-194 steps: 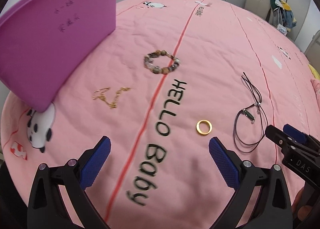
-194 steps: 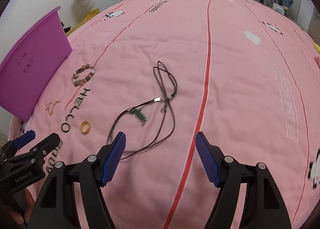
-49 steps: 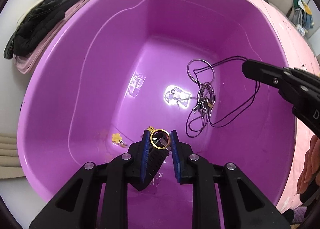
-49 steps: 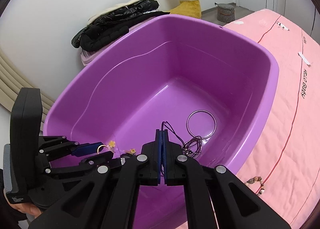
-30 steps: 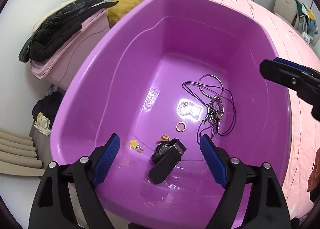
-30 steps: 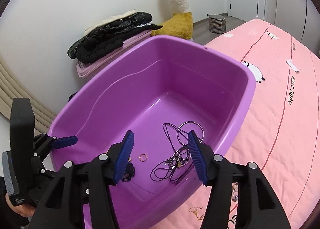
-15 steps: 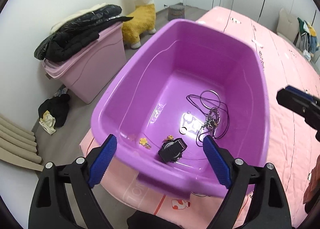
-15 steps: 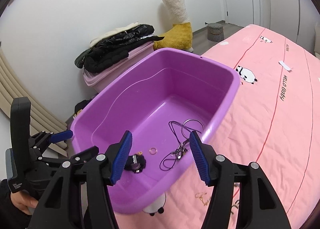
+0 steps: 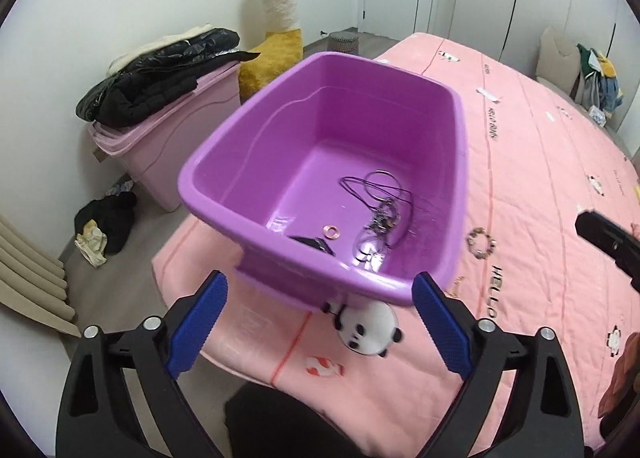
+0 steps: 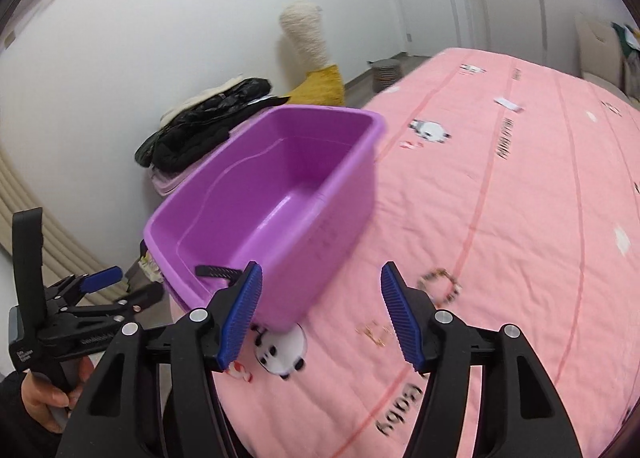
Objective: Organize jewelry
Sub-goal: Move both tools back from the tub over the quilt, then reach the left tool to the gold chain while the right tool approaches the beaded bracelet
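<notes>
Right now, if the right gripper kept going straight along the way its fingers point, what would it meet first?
Probably the pink bedspread, between the purple tub and the beaded bracelet. The open right gripper holds nothing, and no item lies squarely between its fingers, though depth is hard to judge.

Both grippers (image 9: 320,312) (image 10: 320,314) empty, jaws apart

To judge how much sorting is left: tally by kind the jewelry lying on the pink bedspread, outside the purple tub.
Beaded bracelet: 1
Gold chain: 1
Total: 2 in view, both on the bedspread beside the purple tub.
</notes>
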Action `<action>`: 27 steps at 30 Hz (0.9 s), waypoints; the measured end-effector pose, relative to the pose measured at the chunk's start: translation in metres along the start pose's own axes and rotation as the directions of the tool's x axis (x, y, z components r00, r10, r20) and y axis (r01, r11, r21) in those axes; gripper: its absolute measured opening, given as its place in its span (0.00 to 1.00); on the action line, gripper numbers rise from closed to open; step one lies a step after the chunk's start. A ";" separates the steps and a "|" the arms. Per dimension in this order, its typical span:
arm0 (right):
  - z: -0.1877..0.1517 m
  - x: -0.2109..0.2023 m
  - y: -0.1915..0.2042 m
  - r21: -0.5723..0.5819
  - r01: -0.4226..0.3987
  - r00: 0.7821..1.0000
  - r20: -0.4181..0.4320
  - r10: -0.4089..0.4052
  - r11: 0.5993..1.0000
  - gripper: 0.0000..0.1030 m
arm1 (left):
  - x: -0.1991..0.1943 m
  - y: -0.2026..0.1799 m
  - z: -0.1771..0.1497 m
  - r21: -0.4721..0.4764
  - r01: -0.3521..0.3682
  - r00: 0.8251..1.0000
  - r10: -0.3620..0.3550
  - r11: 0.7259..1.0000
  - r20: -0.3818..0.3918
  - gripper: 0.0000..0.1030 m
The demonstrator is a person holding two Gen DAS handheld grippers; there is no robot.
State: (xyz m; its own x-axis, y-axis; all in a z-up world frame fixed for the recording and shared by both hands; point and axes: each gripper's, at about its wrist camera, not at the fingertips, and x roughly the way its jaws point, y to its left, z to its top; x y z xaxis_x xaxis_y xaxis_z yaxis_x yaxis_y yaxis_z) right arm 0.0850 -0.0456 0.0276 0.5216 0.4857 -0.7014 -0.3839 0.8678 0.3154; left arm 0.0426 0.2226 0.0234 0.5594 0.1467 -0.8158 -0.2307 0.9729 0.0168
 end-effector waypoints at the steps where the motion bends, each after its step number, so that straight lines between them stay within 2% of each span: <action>1: -0.005 -0.004 -0.005 0.008 0.013 1.000 0.000 -0.013 1.000 0.58 | -0.004 -0.005 -0.004 -0.003 0.006 1.000 -0.006 1.000 0.010 0.91; 9: -0.046 -0.035 -0.048 0.031 0.116 0.993 0.009 -0.116 0.993 0.58 | -0.018 -0.039 -0.032 -0.035 0.058 0.997 -0.057 0.998 0.050 0.93; 13: -0.057 -0.039 -0.063 0.037 0.123 0.992 0.012 -0.124 0.992 0.60 | -0.023 -0.057 -0.051 -0.085 0.086 0.995 -0.081 0.993 0.067 0.93; 16: -0.063 -0.037 -0.076 0.023 0.128 0.992 0.004 -0.128 0.992 0.60 | -0.020 -0.076 -0.064 -0.124 0.145 0.989 -0.140 0.982 0.047 0.93; 19: -0.067 -0.034 -0.088 -0.002 0.126 0.992 -0.006 -0.126 0.992 0.60 | -0.017 -0.098 -0.072 -0.135 0.173 0.985 -0.169 0.976 0.040 0.93; 23: -0.073 -0.022 -0.104 -0.063 0.122 0.992 -0.034 -0.124 0.991 0.64 | -0.007 -0.124 -0.083 -0.141 0.151 0.988 -0.146 0.978 0.041 0.94; 27: -0.077 0.002 -0.125 -0.120 0.108 0.990 -0.081 -0.118 0.987 0.64 | 0.023 -0.143 -0.097 -0.208 0.138 0.990 -0.140 0.968 0.004 0.94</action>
State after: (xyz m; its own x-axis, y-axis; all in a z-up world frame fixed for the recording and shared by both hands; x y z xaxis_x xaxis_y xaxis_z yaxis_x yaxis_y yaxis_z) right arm 0.0750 -0.1614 -0.0623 0.4995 0.3698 -0.7835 -0.4142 0.8962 0.1589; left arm 0.0113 0.0694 -0.0544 0.5896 0.0100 -0.8076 -0.3117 0.9253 -0.2160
